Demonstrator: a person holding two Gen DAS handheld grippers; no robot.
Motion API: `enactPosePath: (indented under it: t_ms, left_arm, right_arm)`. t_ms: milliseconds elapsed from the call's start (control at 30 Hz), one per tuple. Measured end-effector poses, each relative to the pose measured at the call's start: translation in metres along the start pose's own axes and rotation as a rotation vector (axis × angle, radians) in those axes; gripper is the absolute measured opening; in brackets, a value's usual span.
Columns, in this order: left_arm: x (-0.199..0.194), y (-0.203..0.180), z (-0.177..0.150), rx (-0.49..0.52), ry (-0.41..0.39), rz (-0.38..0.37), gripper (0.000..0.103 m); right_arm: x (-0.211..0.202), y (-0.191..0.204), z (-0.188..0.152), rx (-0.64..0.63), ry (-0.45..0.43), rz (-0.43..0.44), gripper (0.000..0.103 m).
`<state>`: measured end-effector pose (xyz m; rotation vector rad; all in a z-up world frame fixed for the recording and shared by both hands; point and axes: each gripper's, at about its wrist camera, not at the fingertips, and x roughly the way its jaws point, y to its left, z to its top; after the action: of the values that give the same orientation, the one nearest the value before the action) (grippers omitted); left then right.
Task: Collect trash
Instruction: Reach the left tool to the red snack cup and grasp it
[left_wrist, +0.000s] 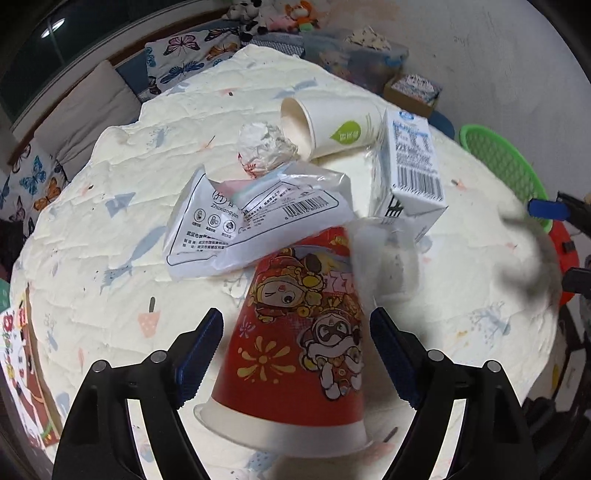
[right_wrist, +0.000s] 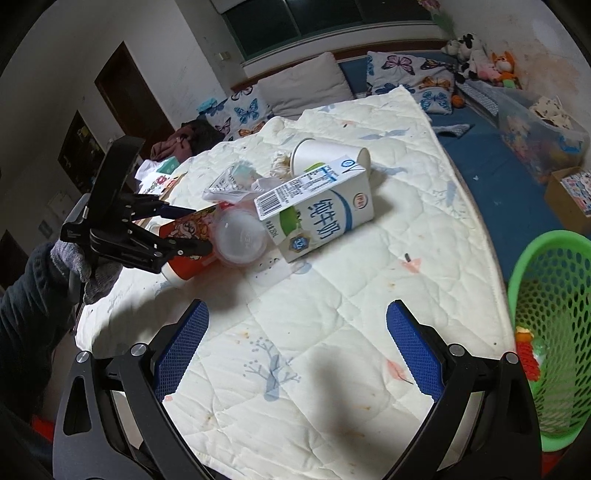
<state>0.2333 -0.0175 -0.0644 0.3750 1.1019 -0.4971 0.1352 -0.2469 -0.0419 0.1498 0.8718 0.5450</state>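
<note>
A red cartoon-printed paper cup (left_wrist: 299, 332) lies on its side on the quilted table cover (left_wrist: 110, 229). My left gripper (left_wrist: 295, 354) is open, its fingers on either side of the cup with gaps showing; it also shows in the right wrist view (right_wrist: 184, 232). A clear plastic lid (right_wrist: 238, 238) lies against the cup's far end. Beyond lie a white plastic wrapper (left_wrist: 251, 221), a crumpled wad (left_wrist: 264, 147), a white paper cup (left_wrist: 332, 127) and a milk carton (right_wrist: 317, 214). My right gripper (right_wrist: 295, 347) is open and empty above bare quilt.
A green mesh basket (right_wrist: 550, 332) stands past the table's right edge with a red item inside. Butterfly pillows, plush toys and boxes sit behind the table. A cardboard box (right_wrist: 569, 195) lies on the blue floor mat.
</note>
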Motion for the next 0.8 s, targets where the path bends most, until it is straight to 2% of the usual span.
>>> enactPosePath:
  t_ms: [167, 300, 633, 800]
  left_arm:
    - [0.004, 0.0, -0.001, 0.028, 0.01, 0.024, 0.078]
    - [0.0, 0.0, -0.005, 0.033, -0.009, 0.039, 0.07]
    - [-0.015, 0.002, -0.023, -0.016, -0.045, 0.061, 0.069]
    - [-0.017, 0.0, -0.03, -0.02, -0.029, 0.056, 0.069]
  right_arm:
    - [0.005, 0.005, 0.001, -0.007, 0.014, 0.008, 0.096]
    - [0.01, 0.011, 0.002, -0.012, 0.019, 0.017, 0.096]
    - [0.028, 0.026, 0.006, -0.031, 0.031, 0.037, 0.093]
    - [0.036, 0.037, 0.007, -0.05, 0.039, 0.06, 0.093]
